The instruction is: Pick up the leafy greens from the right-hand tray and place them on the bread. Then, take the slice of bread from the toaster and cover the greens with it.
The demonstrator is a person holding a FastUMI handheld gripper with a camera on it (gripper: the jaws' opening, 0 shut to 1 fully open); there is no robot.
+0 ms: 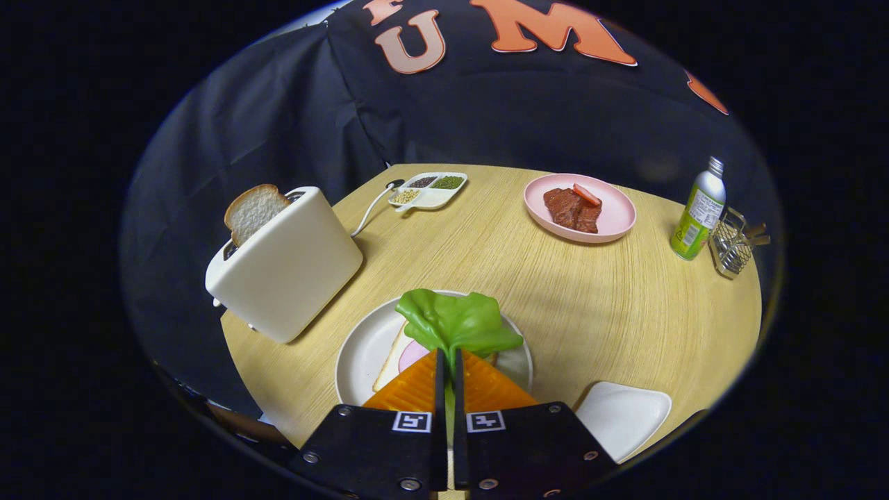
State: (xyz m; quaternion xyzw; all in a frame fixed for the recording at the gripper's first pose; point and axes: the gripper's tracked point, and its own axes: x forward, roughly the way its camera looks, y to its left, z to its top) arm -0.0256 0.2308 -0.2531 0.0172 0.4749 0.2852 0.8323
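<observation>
Holding the leafy greens (455, 323) by the stem, the claw (448, 361) has its 2 fingers pressed together on the leaf, so the broad ruffled part fans out just ahead of the tips. That grip at the narrow end makes sense: it leaves the wide part free to drape flat over the sandwich base once released.

The leaf hangs over the white plate (361, 354), which sits directly below the fingers. On that plate lies a slice of bread (389, 364) with a pink round layer (413, 353) on top, both partly hidden by the fingers and the leaf. Whether the leaf already touches the bread cannot be told.

At 10 o'clock from the plate stands the toaster (288, 267), well apart from it, with the second slice (253, 212) sticking up out of its slot, easy to pinch from above later. At 4 o'clock from the plate, near the fingers, lies a white tray (625, 417), likely where the greens came from.

Farther across the tabletop (500, 257), at 1 o'clock, a pink plate (611, 222) carries meat (571, 210); a bottle (698, 208) stands at 2 o'clock.

Judging by this, step 1 is close to done, with only the release remaining.
</observation>
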